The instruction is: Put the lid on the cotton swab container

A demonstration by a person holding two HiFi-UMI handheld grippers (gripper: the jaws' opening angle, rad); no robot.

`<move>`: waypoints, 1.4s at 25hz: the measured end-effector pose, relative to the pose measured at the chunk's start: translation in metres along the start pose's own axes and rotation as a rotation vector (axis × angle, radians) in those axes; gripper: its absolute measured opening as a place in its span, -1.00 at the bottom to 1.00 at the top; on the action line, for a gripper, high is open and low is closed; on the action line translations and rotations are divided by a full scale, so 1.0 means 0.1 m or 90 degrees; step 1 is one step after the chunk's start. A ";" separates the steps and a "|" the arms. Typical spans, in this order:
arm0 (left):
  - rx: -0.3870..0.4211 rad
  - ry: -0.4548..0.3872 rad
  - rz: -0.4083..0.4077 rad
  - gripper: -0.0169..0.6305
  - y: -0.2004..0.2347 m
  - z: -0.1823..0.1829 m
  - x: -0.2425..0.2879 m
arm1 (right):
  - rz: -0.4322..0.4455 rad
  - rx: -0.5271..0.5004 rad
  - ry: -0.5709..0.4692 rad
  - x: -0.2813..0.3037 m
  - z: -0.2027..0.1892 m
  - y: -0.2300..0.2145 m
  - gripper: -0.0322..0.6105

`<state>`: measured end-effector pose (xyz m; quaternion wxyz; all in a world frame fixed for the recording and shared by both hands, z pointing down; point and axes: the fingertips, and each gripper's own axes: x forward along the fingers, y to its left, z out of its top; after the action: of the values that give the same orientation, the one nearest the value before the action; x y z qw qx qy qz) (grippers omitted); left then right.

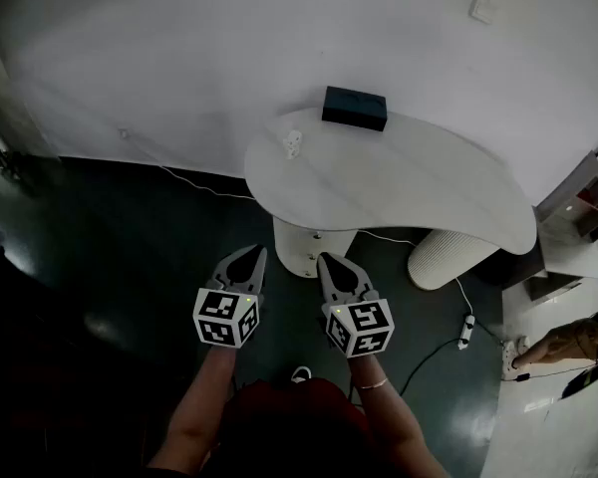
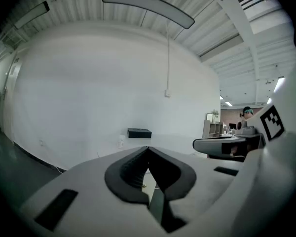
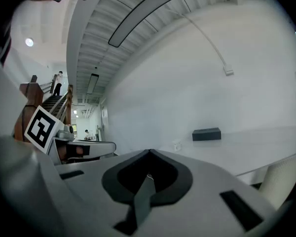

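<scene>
Item one, the left gripper (image 1: 253, 254) (image 2: 148, 147): we list its jaws as closed tip to tip, with nothing between them. It is held close to level in front of the person, and its marker cube (image 1: 225, 317) faces up at the head camera. Item two, the right gripper (image 1: 327, 260) (image 3: 149, 151): its jaws are likewise brought together at the tips and grip nothing. It is carried just beside the left one, the two side by side but not touching, with its own marker cube (image 1: 361, 329) at the rear. Both hang over a dark floor (image 1: 100, 257), short of the furniture. Item three, a white curved table (image 1: 409, 187) ahead of both grippers, standing on two ribbed white pedestals (image 1: 301, 245). Item four, the cotton swab container (image 1: 292, 143) (image 2: 121, 141) (image 3: 176, 145): a small white thing standing on the tabletop near its far left edge, well apart from either gripper. We see it too small to tell whether its lid is on. Item five, a dark box (image 1: 354, 108) (image 2: 139, 133) (image 3: 206, 134) on the same tabletop, near the container, to its right and closer to the white wall (image 1: 179, 58). Item six, a white power strip (image 1: 466, 330) with its cable on the floor to the right of the pedestals. Item seven, another person's hand (image 1: 568, 345) at the right edge of the head view.
</scene>
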<state>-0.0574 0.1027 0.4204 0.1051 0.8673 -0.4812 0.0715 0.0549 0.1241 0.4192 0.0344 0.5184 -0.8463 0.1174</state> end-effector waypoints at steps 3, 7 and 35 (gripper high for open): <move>0.000 -0.003 -0.001 -0.87 -0.01 0.01 0.08 | -0.001 -0.005 -0.003 0.03 0.01 -0.07 -0.85; -0.003 -0.005 -0.002 -0.87 -0.05 -0.02 0.15 | 0.008 -0.004 -0.008 0.05 0.00 -0.13 -0.85; -0.005 0.006 0.011 -0.86 0.09 0.03 0.70 | -0.018 0.019 0.007 0.20 0.08 -0.68 -0.85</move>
<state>-0.0284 0.0398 0.4348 0.1104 0.8623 -0.4885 0.0748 0.1066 0.0752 0.4257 0.0331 0.5301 -0.8369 0.1324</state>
